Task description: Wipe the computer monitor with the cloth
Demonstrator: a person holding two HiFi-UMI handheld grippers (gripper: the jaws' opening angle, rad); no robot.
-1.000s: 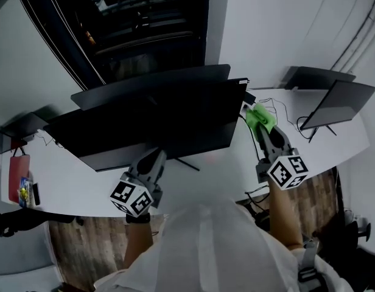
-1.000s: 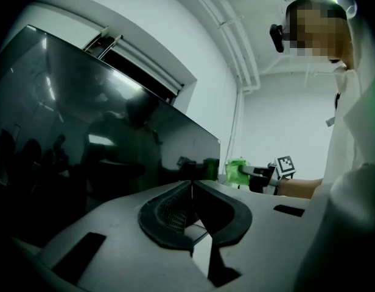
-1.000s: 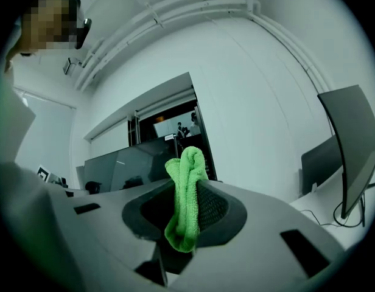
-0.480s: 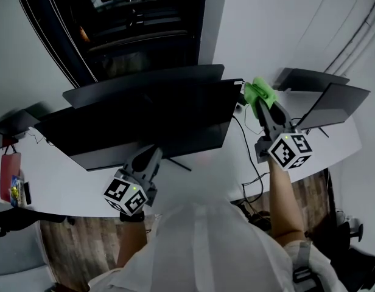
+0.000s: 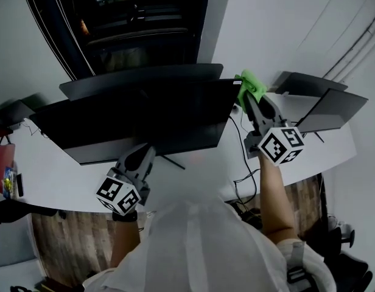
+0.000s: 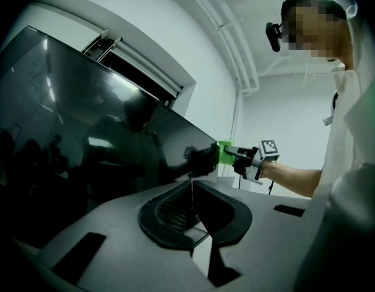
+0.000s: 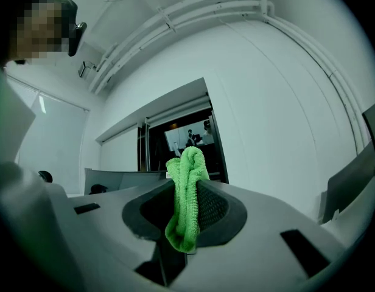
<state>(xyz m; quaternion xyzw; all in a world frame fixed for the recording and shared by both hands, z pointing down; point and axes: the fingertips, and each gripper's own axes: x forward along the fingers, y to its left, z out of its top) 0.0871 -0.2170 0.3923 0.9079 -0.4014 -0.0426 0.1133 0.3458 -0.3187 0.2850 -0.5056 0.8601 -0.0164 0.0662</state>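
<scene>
No words, brands, numbers or signs can be read on anything in these views.

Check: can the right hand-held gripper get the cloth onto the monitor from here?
Probably yes. The right hand-held gripper holds the cloth at the upper right corner of the monitor, with nothing visible between them; whether they touch is unclear.

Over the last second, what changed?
The right gripper, shut on the green cloth, carried it up and left, from beside the right edge of the monitor to its upper right corner. Nothing was taken hold of or let go. The left gripper stayed shut and empty below the monitor, which did not move.
</scene>
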